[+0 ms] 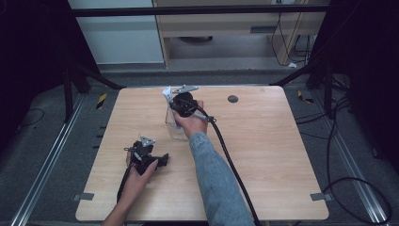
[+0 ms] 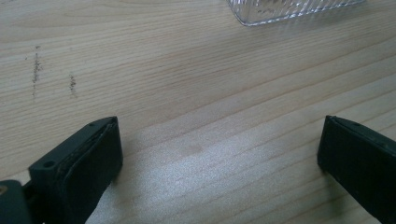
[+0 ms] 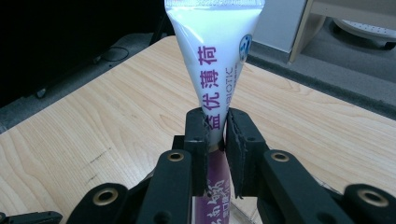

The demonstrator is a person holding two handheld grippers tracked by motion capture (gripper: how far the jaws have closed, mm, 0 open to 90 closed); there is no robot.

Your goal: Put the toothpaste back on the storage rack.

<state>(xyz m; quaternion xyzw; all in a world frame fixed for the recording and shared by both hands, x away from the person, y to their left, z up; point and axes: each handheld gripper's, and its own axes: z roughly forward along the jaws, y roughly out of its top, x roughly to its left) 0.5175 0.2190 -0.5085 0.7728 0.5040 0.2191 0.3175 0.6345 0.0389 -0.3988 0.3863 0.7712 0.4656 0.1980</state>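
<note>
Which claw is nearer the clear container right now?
Right. The right claw is above the clear container, clamped on a white tube. The left claw rests open on the table, apart.

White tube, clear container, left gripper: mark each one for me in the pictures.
white tube [image 3: 215, 51]: right gripper view, on its white body above the jaws.
clear container [image 2: 289, 10]: left gripper view, on its ribbed bottom edge.
left gripper [image 1: 151, 159]: high view, on the gripper's body in the hand.

A lab: wooden table [image 1: 263, 155] inside black framing [image 1: 197, 10], floor cables [image 1: 339, 155].
</note>
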